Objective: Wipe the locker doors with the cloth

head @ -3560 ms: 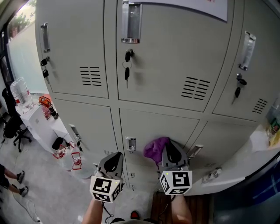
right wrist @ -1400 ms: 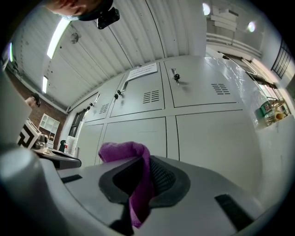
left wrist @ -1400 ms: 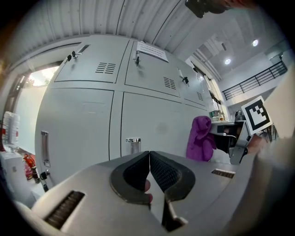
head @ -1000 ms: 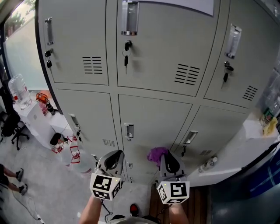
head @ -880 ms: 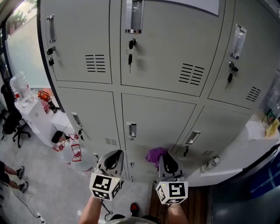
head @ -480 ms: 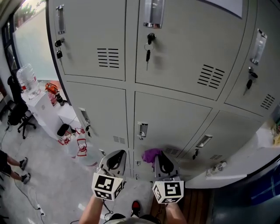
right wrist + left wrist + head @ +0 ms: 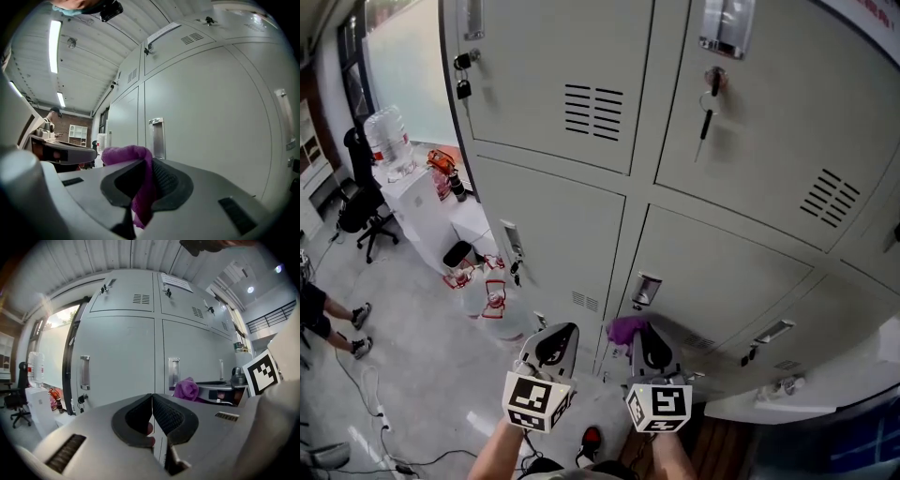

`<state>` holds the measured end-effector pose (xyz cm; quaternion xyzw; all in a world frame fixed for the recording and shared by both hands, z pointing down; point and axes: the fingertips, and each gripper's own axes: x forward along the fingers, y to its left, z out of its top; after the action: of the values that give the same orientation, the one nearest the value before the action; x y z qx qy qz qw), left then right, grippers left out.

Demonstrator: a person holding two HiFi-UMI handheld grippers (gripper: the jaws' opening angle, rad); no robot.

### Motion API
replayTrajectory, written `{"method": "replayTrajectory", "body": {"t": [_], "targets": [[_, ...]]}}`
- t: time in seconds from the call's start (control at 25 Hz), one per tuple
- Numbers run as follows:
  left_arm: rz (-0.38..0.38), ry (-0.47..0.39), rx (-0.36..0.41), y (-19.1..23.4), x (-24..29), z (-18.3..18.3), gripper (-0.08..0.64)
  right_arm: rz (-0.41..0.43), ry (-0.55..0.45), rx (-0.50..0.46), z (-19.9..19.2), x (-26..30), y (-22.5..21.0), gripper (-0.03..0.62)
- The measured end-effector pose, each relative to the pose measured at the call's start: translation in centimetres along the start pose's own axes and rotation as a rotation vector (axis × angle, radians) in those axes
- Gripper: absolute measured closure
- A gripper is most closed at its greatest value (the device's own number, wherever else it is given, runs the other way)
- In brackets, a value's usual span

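Note:
A bank of grey locker doors fills the head view, each with a recessed metal handle; keys hang from the upper locks. My right gripper is shut on a purple cloth, which bunches above the jaws and hangs between them. It is held low, short of the bottom row of doors. My left gripper is beside it, shut with nothing between its pads. The cloth also shows from the left gripper view.
On the floor at left stand a water jug with red trim, a white cabinet with a large bottle on it, and an office chair. A person's legs are at far left. Cables trail on the floor. A white ledge juts out at right.
The view has swung left and down, so the lockers shift right and more floor shows. Both grippers stay low, and the right one has drawn closer to the left, still holding the cloth.

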<state>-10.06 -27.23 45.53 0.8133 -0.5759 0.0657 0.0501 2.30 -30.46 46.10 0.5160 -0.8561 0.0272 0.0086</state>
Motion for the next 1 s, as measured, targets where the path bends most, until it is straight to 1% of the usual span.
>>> {"method": "replayTrajectory", "body": {"t": [0.16,0.48,0.72,1.0], "targets": [[0.023,0.012,-0.013,0.9,0.3,-0.8,0.537,0.02,0.026,-0.001,-1.2,2.0,0.4,0.54],[0.057,0.029,-0.034,2.0,1.0,-1.7,0.537,0.013,0.053,0.029,-2.8,4.7,-0.6,0.54],[0.072,0.037,-0.039,2.4,1.4,-2.1,0.536,0.025,0.042,0.025,-2.9,5.0,-0.7,0.54],[0.062,0.035,-0.034,1.9,1.6,-2.0,0.535,0.015,0.05,0.019,-2.9,4.5,-1.4,0.54]]}}
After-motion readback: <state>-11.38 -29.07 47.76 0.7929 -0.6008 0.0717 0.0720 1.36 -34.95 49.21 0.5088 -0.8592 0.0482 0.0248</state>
